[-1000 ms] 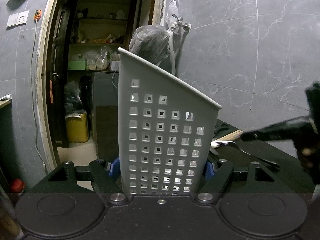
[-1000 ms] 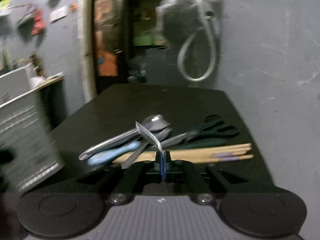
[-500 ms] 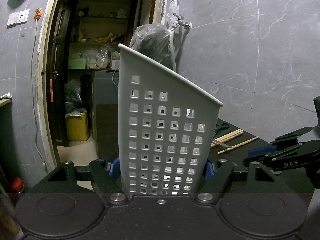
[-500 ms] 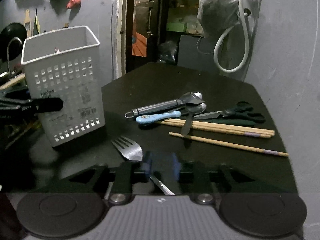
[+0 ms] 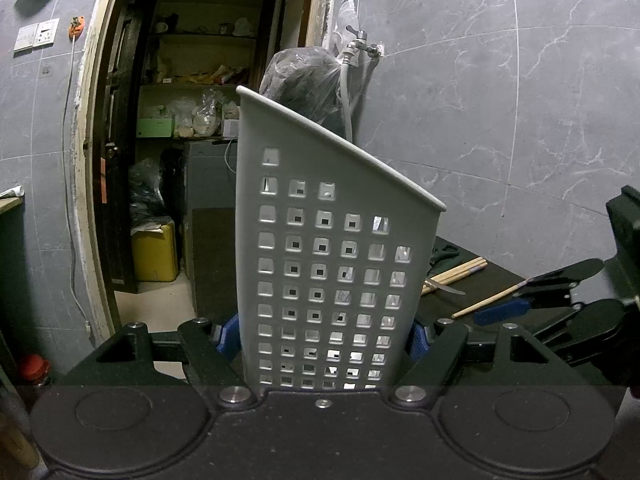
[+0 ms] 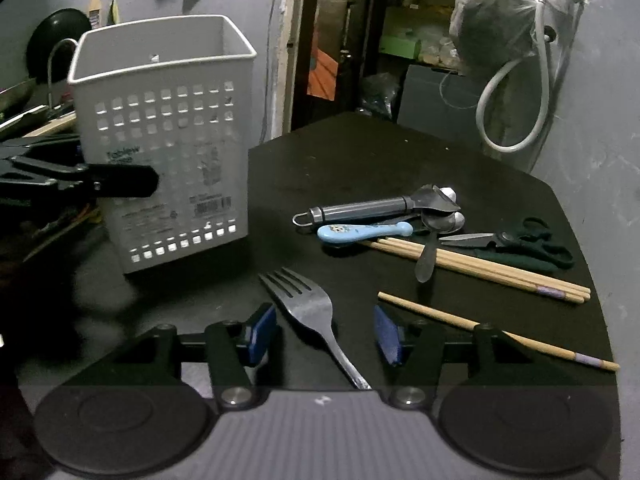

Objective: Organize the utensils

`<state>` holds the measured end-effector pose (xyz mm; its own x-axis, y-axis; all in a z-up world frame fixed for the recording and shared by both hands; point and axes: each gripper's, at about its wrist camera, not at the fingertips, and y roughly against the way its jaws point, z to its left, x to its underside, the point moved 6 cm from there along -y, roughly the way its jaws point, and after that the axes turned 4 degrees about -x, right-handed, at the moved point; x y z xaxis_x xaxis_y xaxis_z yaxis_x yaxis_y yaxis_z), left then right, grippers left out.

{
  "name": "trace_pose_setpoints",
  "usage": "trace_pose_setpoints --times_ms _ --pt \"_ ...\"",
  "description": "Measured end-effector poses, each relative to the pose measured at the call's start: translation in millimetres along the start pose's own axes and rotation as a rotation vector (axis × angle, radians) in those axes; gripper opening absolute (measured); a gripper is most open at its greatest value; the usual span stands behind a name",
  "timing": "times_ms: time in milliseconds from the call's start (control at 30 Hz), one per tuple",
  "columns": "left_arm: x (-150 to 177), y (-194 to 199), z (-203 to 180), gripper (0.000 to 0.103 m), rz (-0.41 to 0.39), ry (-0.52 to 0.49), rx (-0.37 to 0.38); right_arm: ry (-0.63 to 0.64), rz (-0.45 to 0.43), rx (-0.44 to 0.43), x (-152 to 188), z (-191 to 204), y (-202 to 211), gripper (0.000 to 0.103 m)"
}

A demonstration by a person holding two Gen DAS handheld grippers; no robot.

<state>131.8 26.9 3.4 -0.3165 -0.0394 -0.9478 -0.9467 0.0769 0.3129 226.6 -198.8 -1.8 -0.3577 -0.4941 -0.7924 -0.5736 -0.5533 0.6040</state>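
Note:
My left gripper (image 5: 323, 336) is shut on the white perforated utensil basket (image 5: 332, 260), its blue pads pressed against both side walls. In the right wrist view that basket (image 6: 168, 140) stands upright at the left of the black table (image 6: 360, 152), with a left finger (image 6: 120, 180) across its front. A metal fork (image 6: 308, 308) lies flat on the table between the pads of my right gripper (image 6: 324, 332). Those jaws are opening and neither pad touches the fork. My right gripper (image 5: 532, 296) also shows low at the right edge of the left wrist view.
Beyond the fork lie a metal can opener (image 6: 376, 206), a blue-handled spoon (image 6: 364, 232), a metal spoon (image 6: 430, 248), dark scissors (image 6: 516, 240), a bundle of chopsticks (image 6: 480, 268) and a single chopstick (image 6: 480, 326). The table's right edge meets a grey wall with a hose (image 6: 516, 92).
My right gripper swung down over the table, its shut jaws opened and the fork it held now lies on the table between them. The left gripper and basket have not moved.

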Motion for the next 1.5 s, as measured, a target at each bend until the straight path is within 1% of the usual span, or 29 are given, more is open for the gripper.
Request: trace_pose_setpoints --times_ms 100,167,233,267,333,433,467,500,667,767,967,1100,1267,1500 --pt "0 0 0 0.077 0.0 -0.001 -0.001 -0.017 -0.023 0.016 -1 -1 -6 0.055" --pt "0 0 0 0.077 0.0 -0.001 -0.001 -0.012 -0.03 0.023 -4 0 -7 0.046" --pt "0 0 0 0.077 0.0 0.0 -0.001 -0.002 -0.021 0.025 -6 3 -10 0.035" --pt "0 0 0 0.077 0.0 -0.001 -0.001 0.0 -0.019 0.024 -7 3 -12 0.034" --pt "0 0 0 0.077 0.0 -0.002 -0.001 0.009 -0.014 0.032 -8 4 -13 0.025" --pt "0 0 0 0.077 0.0 -0.001 0.0 0.021 -0.009 0.063 -9 6 -14 0.018" --pt "0 0 0 0.077 0.0 0.0 0.0 0.025 -0.008 0.073 -9 6 -14 0.014" --pt "0 0 0 0.077 0.0 0.0 0.0 0.026 -0.009 0.079 -9 6 -13 0.004" --pt "0 0 0 0.077 0.0 -0.001 -0.001 0.004 -0.047 0.086 -14 0 -3 0.003" --pt "0 0 0 0.077 0.0 -0.001 0.0 -0.031 -0.096 0.069 -19 -4 9 0.003" --pt "0 0 0 0.077 0.0 -0.001 -0.001 -0.13 -0.264 0.034 -32 -14 43 0.003" --pt "0 0 0 0.077 0.0 -0.001 -0.002 -0.161 -0.365 0.031 -37 -16 62 0.003" --pt "1 0 1 0.077 0.002 -0.002 -0.003 -0.234 -0.481 0.033 -40 -17 81 0.003" --pt "1 -1 2 0.077 0.002 -0.003 -0.004 -0.284 -0.655 0.059 -55 -16 109 0.003"
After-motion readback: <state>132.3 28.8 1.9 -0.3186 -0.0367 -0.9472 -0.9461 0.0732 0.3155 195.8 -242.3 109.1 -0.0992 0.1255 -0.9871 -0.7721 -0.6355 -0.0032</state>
